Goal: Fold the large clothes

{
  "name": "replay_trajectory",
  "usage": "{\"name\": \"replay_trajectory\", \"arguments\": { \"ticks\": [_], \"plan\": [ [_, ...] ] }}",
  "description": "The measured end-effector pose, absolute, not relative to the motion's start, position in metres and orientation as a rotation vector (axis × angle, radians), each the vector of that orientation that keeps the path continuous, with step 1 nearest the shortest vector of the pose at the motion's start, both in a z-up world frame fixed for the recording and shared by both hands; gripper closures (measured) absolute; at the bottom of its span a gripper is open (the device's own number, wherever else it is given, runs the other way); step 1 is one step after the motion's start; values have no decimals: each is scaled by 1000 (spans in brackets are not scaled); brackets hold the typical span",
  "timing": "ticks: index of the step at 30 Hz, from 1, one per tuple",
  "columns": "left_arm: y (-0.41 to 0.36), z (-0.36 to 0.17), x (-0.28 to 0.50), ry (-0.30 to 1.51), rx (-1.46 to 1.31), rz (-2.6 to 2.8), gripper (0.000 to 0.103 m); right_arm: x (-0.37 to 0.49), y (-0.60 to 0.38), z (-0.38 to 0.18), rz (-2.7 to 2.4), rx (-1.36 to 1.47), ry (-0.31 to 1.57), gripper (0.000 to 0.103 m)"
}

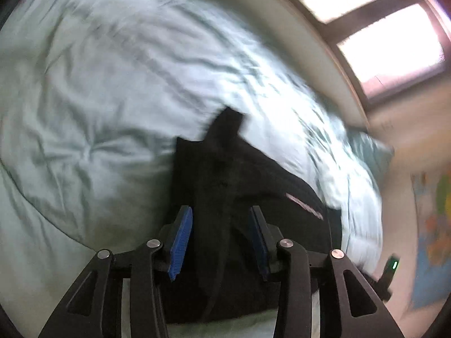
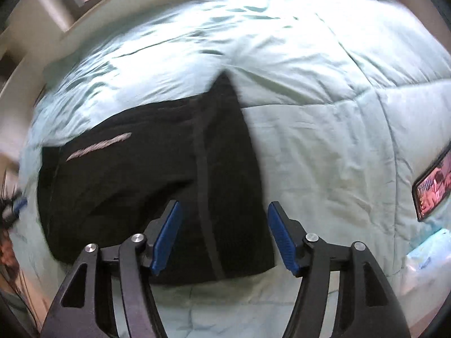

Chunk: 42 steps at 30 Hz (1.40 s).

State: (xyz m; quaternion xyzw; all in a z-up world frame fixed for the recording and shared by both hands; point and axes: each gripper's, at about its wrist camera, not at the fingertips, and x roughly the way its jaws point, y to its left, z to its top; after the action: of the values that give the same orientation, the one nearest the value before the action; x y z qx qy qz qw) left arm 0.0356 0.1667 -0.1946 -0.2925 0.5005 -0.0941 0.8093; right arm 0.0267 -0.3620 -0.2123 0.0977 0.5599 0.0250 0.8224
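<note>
A black garment (image 2: 157,174) with a pale logo lies folded on a pale green comforter (image 2: 324,140). It also shows in the left wrist view (image 1: 239,191), bunched and blurred. My left gripper (image 1: 222,242) is open, its blue pads either side of the black cloth, close above it. My right gripper (image 2: 224,235) is open over the garment's near right part, not closed on it. The tip of the left gripper (image 2: 17,205) shows at the left edge of the right wrist view.
A phone (image 2: 431,188) with a lit screen lies on the comforter at the right. A window (image 1: 389,33) and a wall run beyond the bed's far edge. A colourful map (image 1: 434,225) is on the right wall.
</note>
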Motion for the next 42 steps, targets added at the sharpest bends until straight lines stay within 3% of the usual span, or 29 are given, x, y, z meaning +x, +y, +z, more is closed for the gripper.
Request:
{"name": "replay_trajectory", "arguments": {
  "ticks": [4,7,9,15,19,30,33,42],
  "plan": [
    [111,-210,28,1126,-494,-235,54,13,-337,-252,-6,7,1246,30],
    [89,-265,32,1276,-469,-163,55,18,-348,-317,10,126,1404,30],
    [89,-295,34,1286,-497,-134,55,17,-362,-340,25,257,1421,27],
    [84,-280,35,1281,-410,-117,54,13,-363,-327,-1,226,1415,26],
    [76,-236,14,1229,-318,-107,54,-3,-358,-288,-19,204,1374,26],
    [22,-71,-33,987,-62,-171,54,-29,-296,-91,11,86,1029,22],
    [21,-31,-44,888,-34,-142,49,-49,-281,-45,32,90,967,22],
    [18,35,-77,769,-89,-146,46,-81,-258,20,49,43,881,22]
  ]
}}
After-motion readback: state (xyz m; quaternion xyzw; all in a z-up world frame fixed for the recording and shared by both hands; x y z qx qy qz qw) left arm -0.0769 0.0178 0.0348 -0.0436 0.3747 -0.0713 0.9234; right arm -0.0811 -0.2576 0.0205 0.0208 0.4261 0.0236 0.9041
